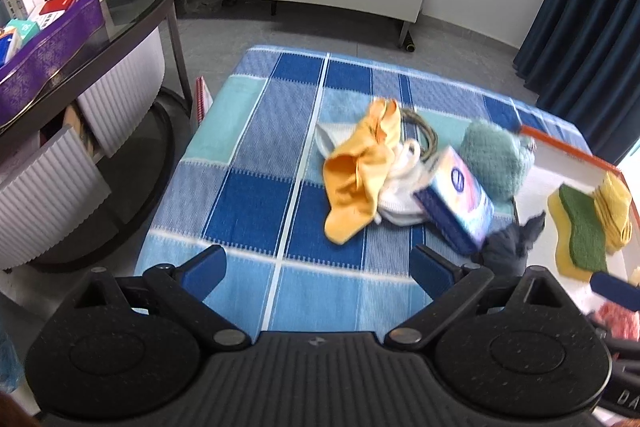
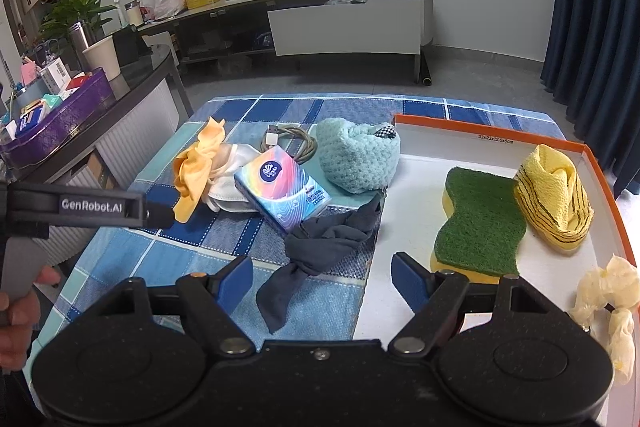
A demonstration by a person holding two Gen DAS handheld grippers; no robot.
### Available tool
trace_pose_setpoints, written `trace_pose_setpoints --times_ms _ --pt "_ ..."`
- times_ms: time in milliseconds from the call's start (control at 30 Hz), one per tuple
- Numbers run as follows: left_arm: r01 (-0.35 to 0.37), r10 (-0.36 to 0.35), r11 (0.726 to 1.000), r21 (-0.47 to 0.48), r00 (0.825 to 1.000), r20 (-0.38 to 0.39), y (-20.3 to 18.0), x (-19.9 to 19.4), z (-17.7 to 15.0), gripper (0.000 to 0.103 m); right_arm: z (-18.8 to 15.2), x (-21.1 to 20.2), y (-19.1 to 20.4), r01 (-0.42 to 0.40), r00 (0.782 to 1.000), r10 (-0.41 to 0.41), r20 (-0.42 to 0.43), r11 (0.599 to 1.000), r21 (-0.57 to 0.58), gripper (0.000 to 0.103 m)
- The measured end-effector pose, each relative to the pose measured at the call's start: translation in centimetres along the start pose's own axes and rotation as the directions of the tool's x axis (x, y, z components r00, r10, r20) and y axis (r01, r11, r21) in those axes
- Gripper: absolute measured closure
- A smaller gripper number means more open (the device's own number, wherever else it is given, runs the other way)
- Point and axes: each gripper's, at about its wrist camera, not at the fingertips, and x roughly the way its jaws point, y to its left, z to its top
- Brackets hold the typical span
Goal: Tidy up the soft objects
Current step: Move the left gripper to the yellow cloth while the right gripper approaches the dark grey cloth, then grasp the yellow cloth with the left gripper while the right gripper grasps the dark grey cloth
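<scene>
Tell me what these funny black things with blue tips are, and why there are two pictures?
They are grabbing tools that a person holds, one in each hand. Each tool has a camera looking forward along its two blue-tipped fingers, so you get one picture from each. The left gripper and the right gripper are both open and hold nothing. In the right picture you can even see the left tool from the side.

In front is a table with a blue checked cloth. On it lie an orange cloth, a tissue pack, a fluffy teal item, a grey cable and a dark sock. Beside them is a white box with an orange rim. Inside it are a green sponge and a yellow cloth.
</scene>
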Motion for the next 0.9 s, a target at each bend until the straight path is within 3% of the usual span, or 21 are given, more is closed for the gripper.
trace_pose_setpoints --times_ms 233,433,600,767,900 --pt "-0.006 0.006 1.000 0.007 1.000 0.020 -0.1 1.9 2.2 0.003 0.3 0.9 -0.5 0.000 1.000 0.000 -0.006 1.000 0.010 0.013" --pt "0.037 -0.038 0.999 0.031 0.999 0.026 -0.5 3.5 3.1 0.008 0.3 1.7 -1.1 0.011 1.000 -0.010 -0.014 1.000 0.024 0.013" --pt "0.053 -0.053 0.997 0.053 0.999 0.002 -0.7 5.1 3.3 0.027 0.4 2.3 -1.0 0.010 1.000 -0.010 -0.022 1.000 0.024 0.013" --pt "0.118 -0.118 0.993 0.029 0.993 0.019 0.1 4.2 3.2 0.064 0.5 2.7 -1.2 0.019 0.999 -0.019 -0.027 1.000 0.023 0.013" --pt "0.156 -0.156 0.988 0.012 0.988 0.022 0.7 3.0 2.2 0.079 0.4 3.1 -1.2 0.023 0.999 -0.022 -0.036 0.999 0.031 0.013"
